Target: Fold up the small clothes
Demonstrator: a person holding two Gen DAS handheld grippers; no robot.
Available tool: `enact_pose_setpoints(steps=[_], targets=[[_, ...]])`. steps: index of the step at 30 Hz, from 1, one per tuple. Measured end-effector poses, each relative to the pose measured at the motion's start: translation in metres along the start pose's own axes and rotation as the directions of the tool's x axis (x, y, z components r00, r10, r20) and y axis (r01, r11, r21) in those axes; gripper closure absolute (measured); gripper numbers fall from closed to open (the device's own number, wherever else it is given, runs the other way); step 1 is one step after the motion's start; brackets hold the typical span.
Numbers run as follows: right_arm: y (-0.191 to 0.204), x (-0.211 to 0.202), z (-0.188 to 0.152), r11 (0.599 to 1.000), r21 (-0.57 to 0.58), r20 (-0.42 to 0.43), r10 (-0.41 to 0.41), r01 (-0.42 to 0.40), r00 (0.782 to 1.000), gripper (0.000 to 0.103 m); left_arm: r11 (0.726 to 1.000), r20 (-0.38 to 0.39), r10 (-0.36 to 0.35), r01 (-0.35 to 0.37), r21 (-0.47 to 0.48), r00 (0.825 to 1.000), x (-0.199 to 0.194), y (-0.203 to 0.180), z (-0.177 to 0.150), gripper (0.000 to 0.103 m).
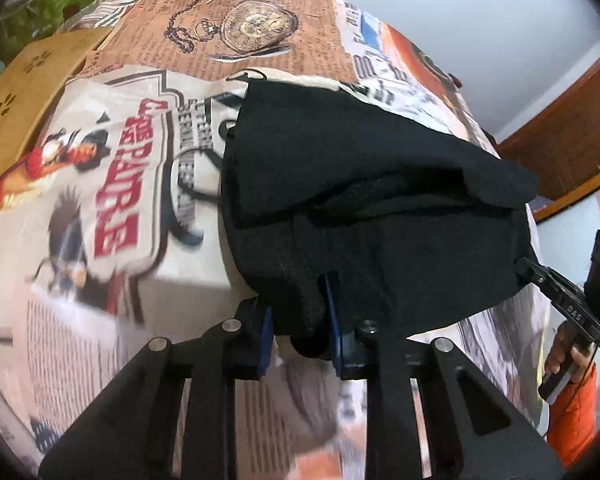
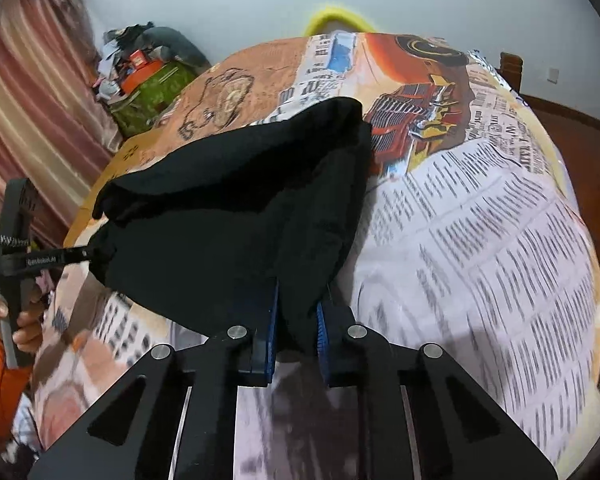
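A small black garment [image 1: 380, 168] lies partly folded over itself on a table covered with a newspaper-print cloth [image 1: 120, 200]. My left gripper [image 1: 300, 312] is shut on the garment's near edge, with black fabric bunched between its blue pads. In the right wrist view the same garment [image 2: 228, 200] rises in a fold, and my right gripper [image 2: 298, 312] is shut on its near edge, fabric pinched between the blue pads. Each view shows the other gripper at the garment's far corner: the right gripper [image 1: 560, 292] and the left gripper [image 2: 60, 258], held by hands in orange sleeves.
A cardboard box [image 1: 28, 92] and a green bag [image 2: 152, 92] stand beyond the table's left side, near a striped curtain [image 2: 28, 100]. Brown wooden furniture [image 1: 572, 128] is off to the right. A yellow object [image 2: 336, 16] peeks over the far edge. Printed cloth [image 2: 480, 240] spreads right of the garment.
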State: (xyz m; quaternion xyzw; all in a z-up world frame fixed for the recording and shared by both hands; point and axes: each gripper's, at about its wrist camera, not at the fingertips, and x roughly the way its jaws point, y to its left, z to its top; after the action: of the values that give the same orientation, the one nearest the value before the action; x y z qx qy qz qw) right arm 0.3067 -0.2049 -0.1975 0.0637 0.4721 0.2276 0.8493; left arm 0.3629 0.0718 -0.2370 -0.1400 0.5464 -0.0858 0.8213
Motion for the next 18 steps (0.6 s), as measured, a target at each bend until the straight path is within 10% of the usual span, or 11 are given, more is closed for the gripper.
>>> enact_pose_setpoints(steps=[9, 18], targets=[[0.020, -0.025, -0.059, 0.998, -0.054, -0.075, -0.014, 0.010, 0.997, 0.085, 0.992, -0.005, 0.079, -0.078, 0.101, 0.997, -0.041, -0.006, -0.071, 0.075], [0.036, -0.053, -0.050, 0.992, -0.103, 0.009, -0.067, 0.068, 0.998, 0.075, 0.988, 0.068, 0.094, -0.101, 0.115, 0.993, -0.079, -0.007, -0.074, 0.074]])
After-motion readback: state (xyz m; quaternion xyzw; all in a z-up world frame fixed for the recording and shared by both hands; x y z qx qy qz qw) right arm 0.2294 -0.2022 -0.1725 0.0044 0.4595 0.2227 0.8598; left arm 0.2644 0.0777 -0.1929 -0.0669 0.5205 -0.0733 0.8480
